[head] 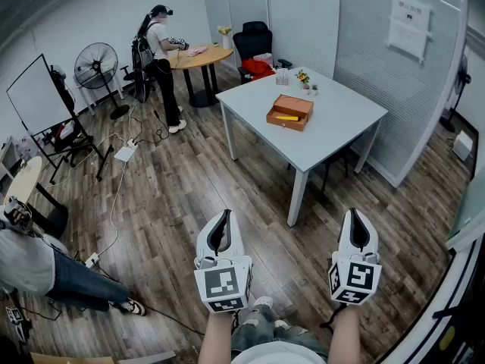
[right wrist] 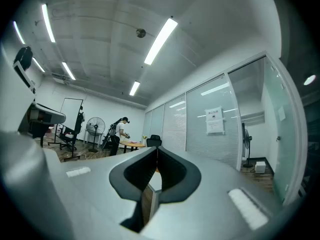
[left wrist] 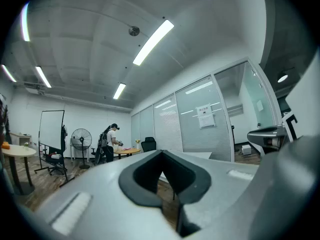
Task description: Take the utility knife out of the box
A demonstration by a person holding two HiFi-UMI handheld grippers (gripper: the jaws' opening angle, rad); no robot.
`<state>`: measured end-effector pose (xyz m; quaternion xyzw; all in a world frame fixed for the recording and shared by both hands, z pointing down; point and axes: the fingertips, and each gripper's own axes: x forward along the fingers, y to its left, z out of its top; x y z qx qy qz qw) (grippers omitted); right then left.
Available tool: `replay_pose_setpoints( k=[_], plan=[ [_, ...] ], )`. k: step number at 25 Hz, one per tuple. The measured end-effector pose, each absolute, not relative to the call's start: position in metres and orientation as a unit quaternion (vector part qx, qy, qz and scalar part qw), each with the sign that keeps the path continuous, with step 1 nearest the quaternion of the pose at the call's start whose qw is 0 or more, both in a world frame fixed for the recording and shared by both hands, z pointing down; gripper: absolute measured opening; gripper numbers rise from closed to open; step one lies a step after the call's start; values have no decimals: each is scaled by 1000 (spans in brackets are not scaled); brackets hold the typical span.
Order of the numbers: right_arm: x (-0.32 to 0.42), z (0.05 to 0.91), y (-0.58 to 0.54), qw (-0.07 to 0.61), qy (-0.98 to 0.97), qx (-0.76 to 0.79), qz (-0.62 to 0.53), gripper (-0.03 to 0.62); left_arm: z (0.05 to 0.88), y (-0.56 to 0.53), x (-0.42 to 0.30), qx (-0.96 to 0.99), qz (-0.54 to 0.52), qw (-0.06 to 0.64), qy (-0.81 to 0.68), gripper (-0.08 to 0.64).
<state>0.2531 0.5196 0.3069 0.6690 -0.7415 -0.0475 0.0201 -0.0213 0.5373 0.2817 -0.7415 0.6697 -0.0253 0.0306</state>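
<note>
**Knife** [head: 286,117] (yellow, slim, lying lengthwise) is shown inside the open-topped orange box [head: 292,125], which is set near the middle of the white bench [head: 341,120]. The knife is judged light and stiff, with a smooth body that may slip. Its blade end cannot be made out at this range. A hold from above, across the middle of the handle, is advised, since the box walls appear low enough to admit the jaws. Nothing else is made out in the box. A few small plants [head: 305,78] are stood at the far side of the bench, apart from the box. The left tool [head: 221,217] and the right tool [head: 356,215] are held side by side over the wooden floor [head: 189,196], well apart from the bench. In its own view each is seen with its jaws brought together on nothing. The approach is judged not yet begun (the bench must be reached first).
</note>
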Motion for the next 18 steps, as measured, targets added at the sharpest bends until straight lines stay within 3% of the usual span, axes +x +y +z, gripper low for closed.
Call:
replay_pose_setpoints(
  k=[18],
  plan=[
    [238, 311, 505, 16, -736, 675, -42, 28, 289, 522, -41, -743, -34, 22, 668, 0]
  ],
)
